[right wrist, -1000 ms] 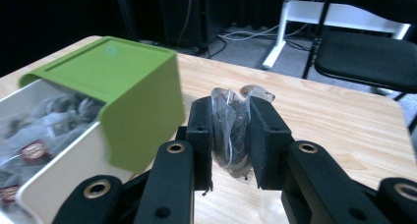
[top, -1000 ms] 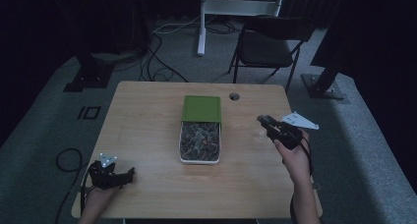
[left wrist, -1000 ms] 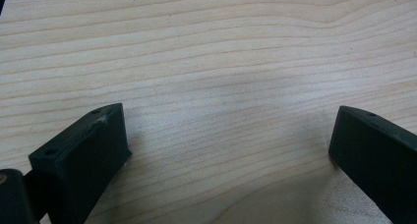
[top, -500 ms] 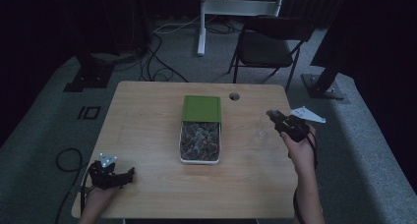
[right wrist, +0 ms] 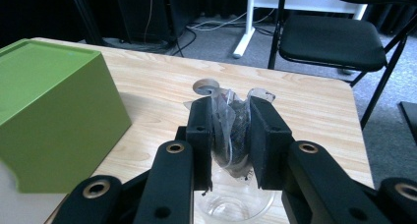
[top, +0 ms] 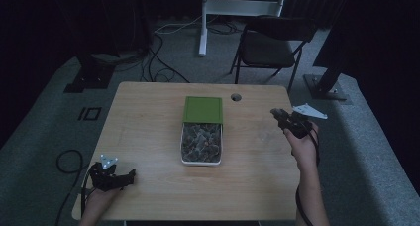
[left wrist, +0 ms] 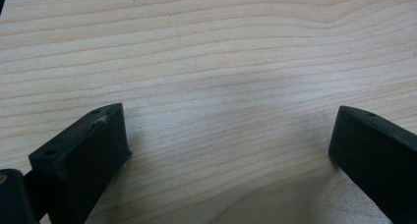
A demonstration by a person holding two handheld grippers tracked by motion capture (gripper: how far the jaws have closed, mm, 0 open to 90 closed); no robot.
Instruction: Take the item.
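Note:
My right gripper (right wrist: pixel 230 135) is shut on a small clear-wrapped dark packet (right wrist: pixel 235 128), held just above a clear glass cup (right wrist: pixel 235 202) on the table. In the high view that right gripper (top: pixel 282 118) hovers near the table's right edge, right of the glass cup (top: pixel 262 135). A white box (top: pixel 200 142) holding several dark packets lies mid-table, its green lid (top: pixel 203 109) at the far end; the green lid (right wrist: pixel 54 111) stands left of my jaws. My left gripper (top: pixel 130 175) rests open at the table's near left corner. Its jaws stand wide apart over bare wood (left wrist: pixel 221 106).
A round cable hole (top: pixel 236 96) sits in the tabletop behind the box. A black folding chair (top: pixel 271 45) stands beyond the far right corner, with a white stand (top: pixel 237 8) and cables (top: pixel 163 42) on the floor behind.
My right gripper has moved right and slightly away from the box, toward the table's right edge, holding the packet. The left gripper has stayed put.

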